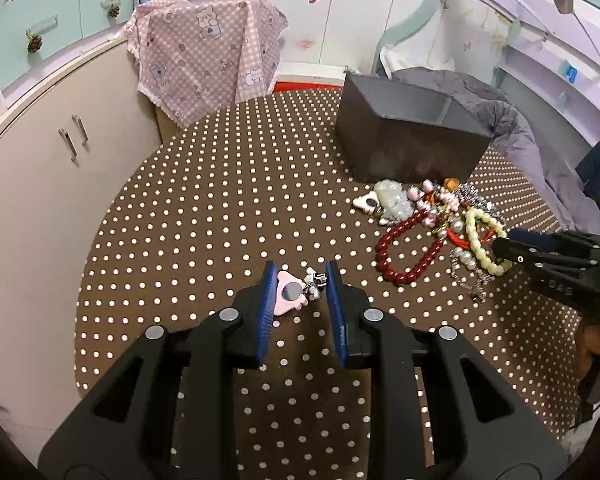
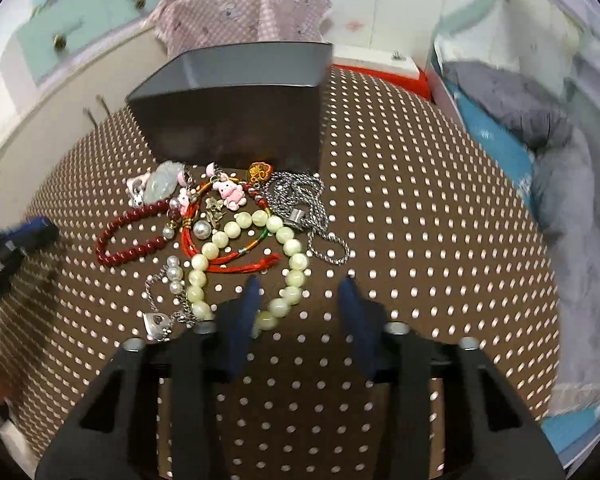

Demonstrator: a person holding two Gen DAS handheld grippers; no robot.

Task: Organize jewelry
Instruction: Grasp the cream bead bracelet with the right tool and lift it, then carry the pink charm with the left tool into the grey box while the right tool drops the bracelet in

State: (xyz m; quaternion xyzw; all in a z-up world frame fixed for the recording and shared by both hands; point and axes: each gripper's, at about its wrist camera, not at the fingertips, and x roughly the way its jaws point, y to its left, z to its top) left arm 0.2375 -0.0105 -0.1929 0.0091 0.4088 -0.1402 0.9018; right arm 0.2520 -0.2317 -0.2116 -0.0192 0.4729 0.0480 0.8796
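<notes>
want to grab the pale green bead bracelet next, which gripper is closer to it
Right. The right gripper is open at the pale green bead bracelet, its near loop at one finger. The left gripper is off to the side around a pink charm.

left claw [image 1: 300, 280] parted, right claw [image 2: 300, 294] parted

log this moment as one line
left gripper: open around pink charm | right gripper: open at pale green bead bracelet | grey box: upright

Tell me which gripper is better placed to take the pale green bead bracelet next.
Right. The right gripper is open beside the pale green bead bracelet; the left gripper brackets a pink charm, apart from the pile.
</notes>
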